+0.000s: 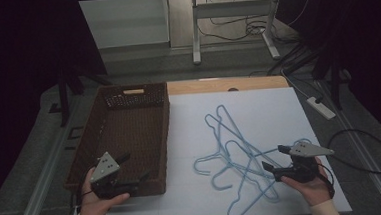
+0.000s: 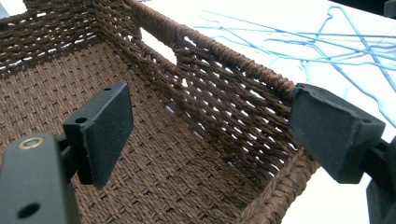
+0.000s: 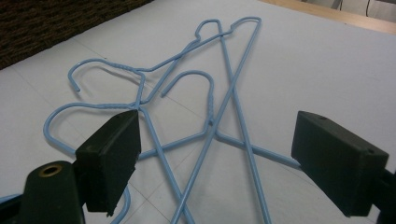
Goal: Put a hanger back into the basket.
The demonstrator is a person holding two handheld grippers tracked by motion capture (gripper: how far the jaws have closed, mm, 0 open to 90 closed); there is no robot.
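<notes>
Your pile of blue wire hangers (image 1: 236, 157) is lying tangled on the white sheet (image 1: 259, 118) that covers the bench, just to the right of the brown wicker basket (image 1: 112, 157) and not touching it (the hooks mostly point toward the basket side). Your right gripper (image 1: 272, 158) sits at the right edge of that pile, far side from the basket, aimed in at the wires with its jaws spread wide and nothing between the pads; in the right gripper view the hangers (image 3: 205, 107) cross each other just ahead of the jaws, not pinched by anything. Your left gripper (image 1: 134, 168) hovers over the near end of the basket, jaws spread too and holding nothing. In the left gripper view it looks down into the woven basket (image 2: 196, 93) near its right wall, with the hangers (image 2: 327, 42) showing beyond that rim.
</notes>
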